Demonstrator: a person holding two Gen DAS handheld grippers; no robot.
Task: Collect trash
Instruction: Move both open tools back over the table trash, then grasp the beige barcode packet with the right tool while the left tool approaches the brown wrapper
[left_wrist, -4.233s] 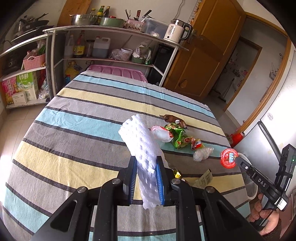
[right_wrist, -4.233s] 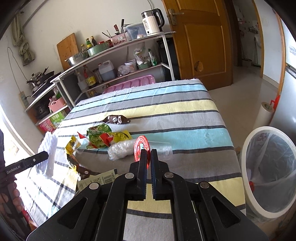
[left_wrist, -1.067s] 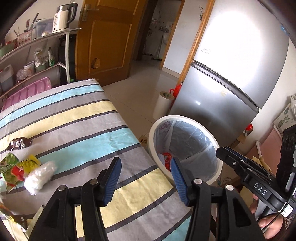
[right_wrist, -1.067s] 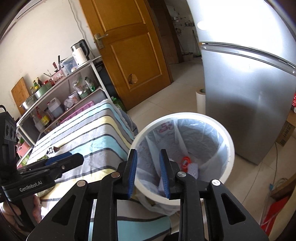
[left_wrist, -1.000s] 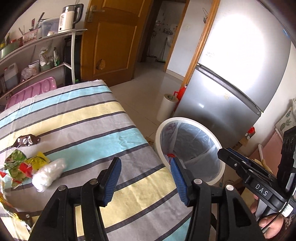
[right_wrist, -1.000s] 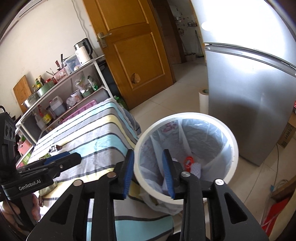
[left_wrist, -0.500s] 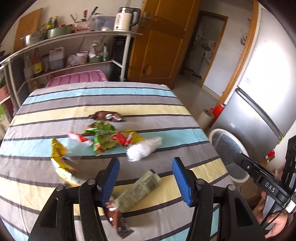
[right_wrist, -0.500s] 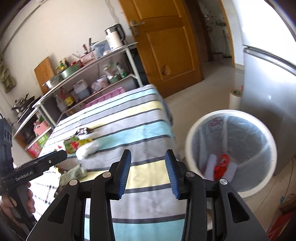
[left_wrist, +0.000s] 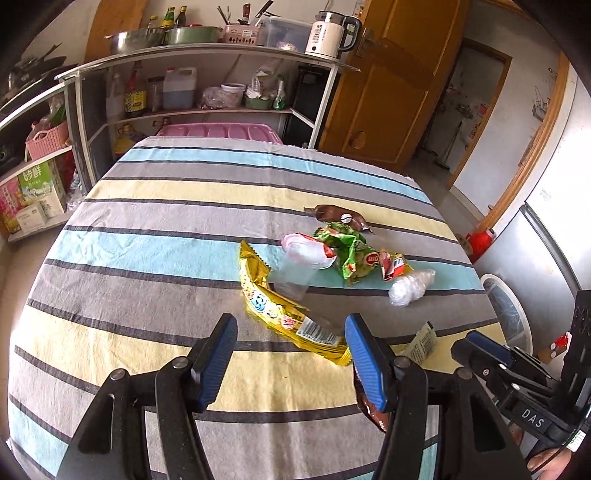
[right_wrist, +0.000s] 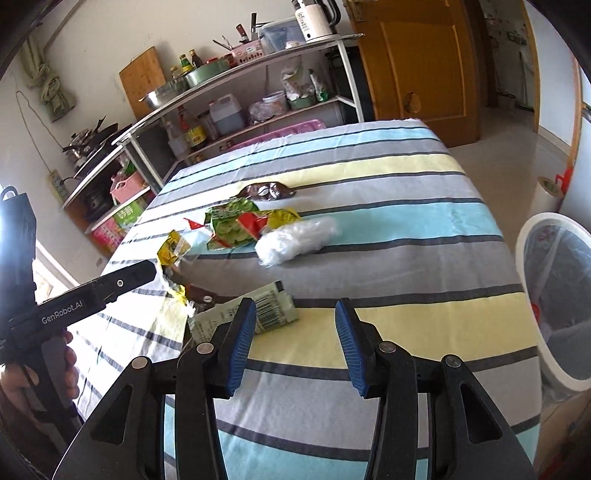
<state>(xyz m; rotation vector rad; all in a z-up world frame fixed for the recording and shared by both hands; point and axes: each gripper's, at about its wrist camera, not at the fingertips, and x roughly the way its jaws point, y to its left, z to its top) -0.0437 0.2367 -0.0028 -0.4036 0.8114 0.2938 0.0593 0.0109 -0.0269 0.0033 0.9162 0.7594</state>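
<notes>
Left wrist view: left gripper (left_wrist: 290, 354) spread and empty, jaws neither widening nor narrowing noticeably, poised over the striped tablecloth (left_wrist: 147, 236). Between and just ahead of the blue pads (left_wrist: 218, 354), a long yellow snack wrapper (left_wrist: 280, 306), flat, crinkly, probably feather-light and slippery; best pinched across its narrow barcode end. Beyond it a clear plastic cup (left_wrist: 291, 280) lying on its side, a crumpled green wrapper (left_wrist: 347, 254), a brown wrapper (left_wrist: 340, 218), and a wad of clear plastic film (left_wrist: 410, 286). Lined bin (left_wrist: 506, 314) off the table's right edge.

Right wrist view: right gripper (right_wrist: 293, 345) empty too, jaws opening, nothing between them but cloth. Just beside its left pad, a pale green packet (right_wrist: 251, 314) with a barcode, thin and limp, likely to slide on the fabric; safer nipped at a raised corner. Farther off, plastic film wad (right_wrist: 295, 240), soft and springy, easy to squeeze anywhere. White bin (right_wrist: 554, 295) standing on the floor at right, well apart from the litter.
</notes>
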